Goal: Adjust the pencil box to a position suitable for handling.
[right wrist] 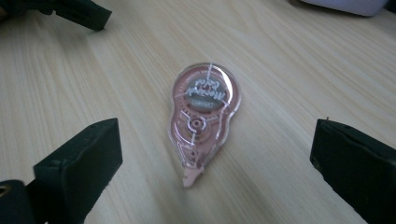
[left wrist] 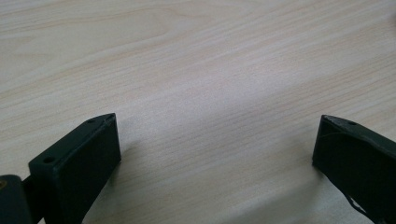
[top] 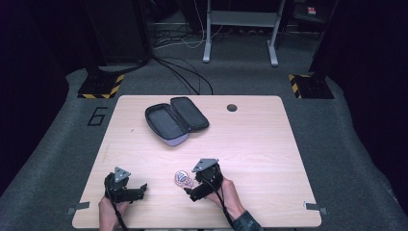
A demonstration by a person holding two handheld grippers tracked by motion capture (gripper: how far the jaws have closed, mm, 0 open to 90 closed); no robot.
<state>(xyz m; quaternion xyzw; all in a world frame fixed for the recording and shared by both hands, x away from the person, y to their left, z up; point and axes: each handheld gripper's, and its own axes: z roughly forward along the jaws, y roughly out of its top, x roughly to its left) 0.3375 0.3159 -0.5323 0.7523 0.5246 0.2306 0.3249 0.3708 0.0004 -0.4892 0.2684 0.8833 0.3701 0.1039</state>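
A clear pink correction-tape dispenser lies flat on the wooden table, its tip turned toward my right gripper. That gripper is open, one jaw on each side of the dispenser and neither touching it. In the high view the dispenser sits just left of the right gripper. My left gripper rests near the front left of the table, open over bare wood, with nothing between the jaws of the left gripper.
An open dark pencil case with a grey lining lies at the back centre-left of the table. A round cable hole sits near the far edge. One jaw of the left gripper shows at the right gripper view's top left.
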